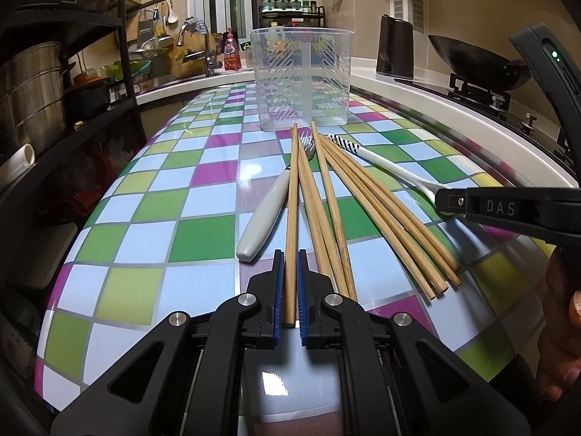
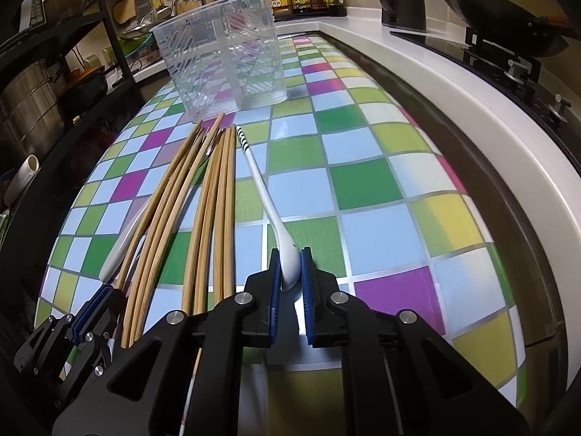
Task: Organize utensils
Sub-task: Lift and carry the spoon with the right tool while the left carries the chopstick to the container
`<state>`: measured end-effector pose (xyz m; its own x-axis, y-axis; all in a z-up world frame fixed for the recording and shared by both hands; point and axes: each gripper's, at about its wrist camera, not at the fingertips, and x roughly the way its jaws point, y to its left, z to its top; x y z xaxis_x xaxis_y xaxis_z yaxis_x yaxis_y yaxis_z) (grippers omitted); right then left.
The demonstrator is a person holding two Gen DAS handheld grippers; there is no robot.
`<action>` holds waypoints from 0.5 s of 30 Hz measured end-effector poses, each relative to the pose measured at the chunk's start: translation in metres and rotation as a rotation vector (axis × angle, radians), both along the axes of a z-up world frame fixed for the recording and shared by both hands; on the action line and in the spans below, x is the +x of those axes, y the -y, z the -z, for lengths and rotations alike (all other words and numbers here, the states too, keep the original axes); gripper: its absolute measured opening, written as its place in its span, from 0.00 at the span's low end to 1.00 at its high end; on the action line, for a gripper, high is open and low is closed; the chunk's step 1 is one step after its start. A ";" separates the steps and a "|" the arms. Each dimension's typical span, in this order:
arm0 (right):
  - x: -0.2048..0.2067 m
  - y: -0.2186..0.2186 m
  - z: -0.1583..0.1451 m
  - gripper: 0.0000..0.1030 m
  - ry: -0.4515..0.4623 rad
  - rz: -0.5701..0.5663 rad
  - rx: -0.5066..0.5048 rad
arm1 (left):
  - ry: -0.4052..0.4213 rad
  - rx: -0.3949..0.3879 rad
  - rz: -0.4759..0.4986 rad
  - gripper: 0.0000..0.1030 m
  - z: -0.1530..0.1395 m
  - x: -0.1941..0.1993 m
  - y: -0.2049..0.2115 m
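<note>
Your left claw (image 1: pixel 289 287) is clamped on the near end of one wooden chopstick (image 1: pixel 291 218); your right claw (image 2: pixel 290 272) is clamped on the bowl end of a white spoon (image 2: pixel 267 203) with a striped handle tip. Both utensils reach forward from the claws toward the clear plastic utensil holder (image 1: pixel 303 76), which stands upright at the far end of the checkered tabletop (image 1: pixel 152 290). Lift each piece clear before swinging it — the remaining chopsticks (image 1: pixel 385 218) and a grey-handled fork (partly buried under them) (image 1: pixel 261 218) lie between your claws, easily dragged. Tip the ends down into the holder's open top.
</note>
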<state>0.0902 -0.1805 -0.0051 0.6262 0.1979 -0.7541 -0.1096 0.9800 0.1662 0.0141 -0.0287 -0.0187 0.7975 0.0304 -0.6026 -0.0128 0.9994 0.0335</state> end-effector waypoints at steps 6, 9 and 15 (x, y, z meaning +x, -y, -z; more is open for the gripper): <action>-0.003 0.005 -0.018 0.11 0.097 0.015 -0.026 | 0.082 0.008 -0.002 0.06 -0.018 -0.009 -0.002; -0.004 0.007 -0.026 0.11 0.135 0.016 -0.035 | 0.125 0.021 0.006 0.06 -0.029 -0.012 -0.004; -0.004 0.007 -0.041 0.11 0.223 0.020 -0.082 | 0.178 0.013 0.007 0.06 -0.050 -0.010 -0.011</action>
<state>0.0862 -0.1875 0.0361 0.7824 0.1279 -0.6095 -0.1156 0.9915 0.0596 0.0042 -0.0176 0.0315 0.8918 0.0311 -0.4514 -0.0123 0.9989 0.0446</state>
